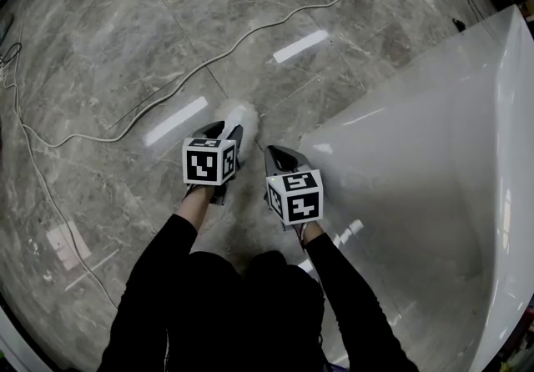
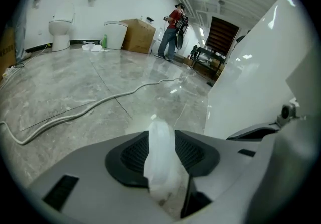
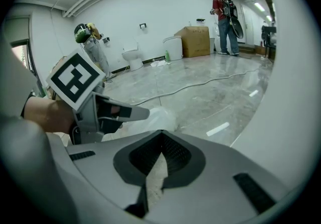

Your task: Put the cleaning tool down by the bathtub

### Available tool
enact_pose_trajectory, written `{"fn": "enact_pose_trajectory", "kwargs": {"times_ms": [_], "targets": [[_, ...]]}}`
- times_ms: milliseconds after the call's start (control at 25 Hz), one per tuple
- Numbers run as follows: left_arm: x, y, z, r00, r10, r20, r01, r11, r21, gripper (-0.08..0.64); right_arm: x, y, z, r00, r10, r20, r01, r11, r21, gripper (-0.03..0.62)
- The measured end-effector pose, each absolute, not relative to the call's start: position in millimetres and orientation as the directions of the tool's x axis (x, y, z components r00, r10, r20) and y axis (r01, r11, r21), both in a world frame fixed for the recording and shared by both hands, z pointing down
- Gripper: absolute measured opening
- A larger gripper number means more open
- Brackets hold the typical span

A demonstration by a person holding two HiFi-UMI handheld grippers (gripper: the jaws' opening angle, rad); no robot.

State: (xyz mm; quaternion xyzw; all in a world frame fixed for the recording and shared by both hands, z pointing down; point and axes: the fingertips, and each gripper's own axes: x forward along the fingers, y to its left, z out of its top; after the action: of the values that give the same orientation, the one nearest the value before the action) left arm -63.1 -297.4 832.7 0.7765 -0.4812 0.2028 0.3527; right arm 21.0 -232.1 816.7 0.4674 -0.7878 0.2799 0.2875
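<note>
The cleaning tool [image 1: 243, 118], a soft, white, translucent thing, rests on the marble floor just left of the white bathtub [image 1: 434, 153]. My left gripper [image 1: 225, 135] is around its near end. In the left gripper view the tool [image 2: 161, 160] stands upright between the spread black pads [image 2: 131, 155] of that gripper [image 2: 161, 140], which is open. My right gripper [image 1: 276, 155] hovers beside it, close to the tub's corner. Its jaws [image 3: 161, 135] meet at the tips, shut with nothing in them. The right gripper view shows the tool [image 3: 160, 116] ahead of the left gripper's fingers.
A pale cable [image 1: 200, 70] snakes across the floor beyond the grippers. A taped patch [image 1: 67, 243] lies at the lower left. Far off stand a toilet [image 2: 61, 29], a cardboard box [image 2: 138, 34] and a person [image 2: 173, 29]. The tub wall [image 2: 251, 82] rises on the right.
</note>
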Motion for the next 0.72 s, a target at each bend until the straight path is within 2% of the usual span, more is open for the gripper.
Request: {"fn": "enact_pose_trajectory", "kwargs": {"times_ms": [160, 200, 280, 360, 720], "targets": [[-79.6, -294.5, 789.7, 0.524, -0.657, 0.542, -0.841, -0.300, 0.450, 0.153, 18.2, -231.5, 808.9, -0.404, -0.588, 0.701, -0.898, 0.402, -0.180, 0.000], [-86.6, -293.1, 780.2, 0.522, -0.674, 0.523, -0.839, -0.297, 0.456, 0.132, 18.1, -231.2, 805.7, -0.406, -0.593, 0.696, -0.898, 0.401, -0.182, 0.000], [-102.7, -289.8, 764.7, 0.500, -0.711, 0.495, -0.845, -0.276, 0.459, 0.043, 18.8, -230.4, 799.1, -0.414, -0.601, 0.684, -0.896, 0.401, -0.190, 0.000], [-116.4, -284.9, 752.8, 0.485, -0.737, 0.471, -0.847, -0.261, 0.463, 0.019, 19.8, -229.8, 793.3, -0.421, -0.606, 0.675, -0.894, 0.404, -0.195, 0.000], [-124.5, -246.8, 702.1, 0.542, -0.754, 0.371, -0.830, -0.412, 0.375, 0.006, 29.6, -221.0, 763.0, -0.434, -0.637, 0.637, -0.888, 0.421, -0.184, 0.000]]}}
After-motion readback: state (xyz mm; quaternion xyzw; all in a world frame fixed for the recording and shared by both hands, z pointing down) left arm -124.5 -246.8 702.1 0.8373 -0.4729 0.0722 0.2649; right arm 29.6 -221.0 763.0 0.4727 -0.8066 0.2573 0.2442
